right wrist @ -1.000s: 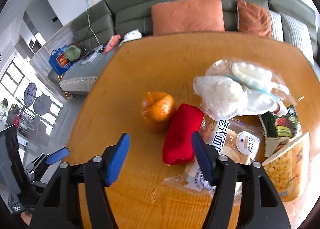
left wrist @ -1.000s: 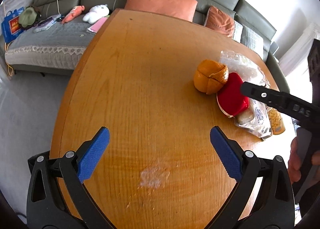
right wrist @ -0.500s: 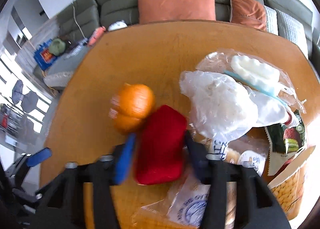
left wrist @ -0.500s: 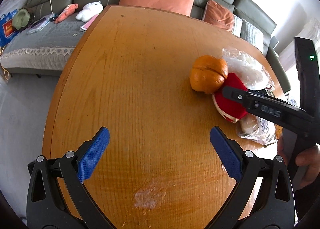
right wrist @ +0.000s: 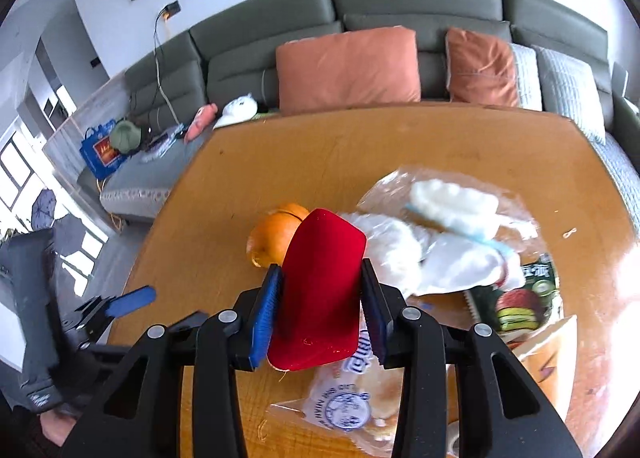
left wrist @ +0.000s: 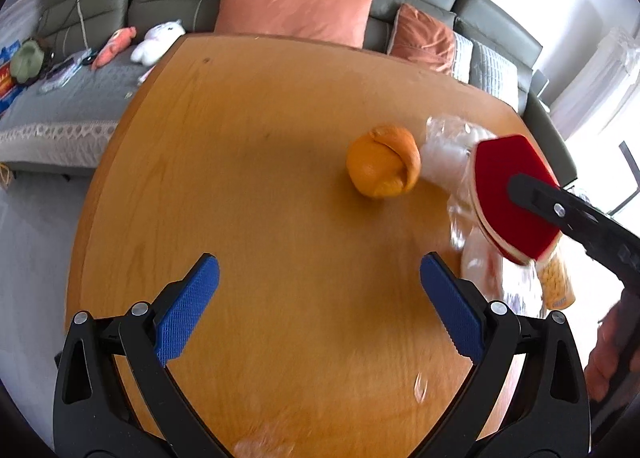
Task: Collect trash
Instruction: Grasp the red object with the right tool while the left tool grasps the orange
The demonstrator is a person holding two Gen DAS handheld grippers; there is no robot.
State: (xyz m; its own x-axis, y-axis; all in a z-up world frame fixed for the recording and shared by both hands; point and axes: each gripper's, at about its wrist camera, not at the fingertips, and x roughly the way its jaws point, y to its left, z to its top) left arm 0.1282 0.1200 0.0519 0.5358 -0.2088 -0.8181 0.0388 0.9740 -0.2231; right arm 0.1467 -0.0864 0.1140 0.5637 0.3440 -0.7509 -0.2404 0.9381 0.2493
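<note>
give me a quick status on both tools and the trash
Right tool shut on red case, lifted off the table. Left tool open, empty. Orange peel and plastic wrappers close beside it.

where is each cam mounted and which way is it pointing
Left wrist: sits on the open left gripper, looks across the wooden table to the sofa; the person's right hand shows at right.
Right wrist: sits on the right gripper, shut on the red object.
Shared: red object, orange peel, table, sofa.
</note>
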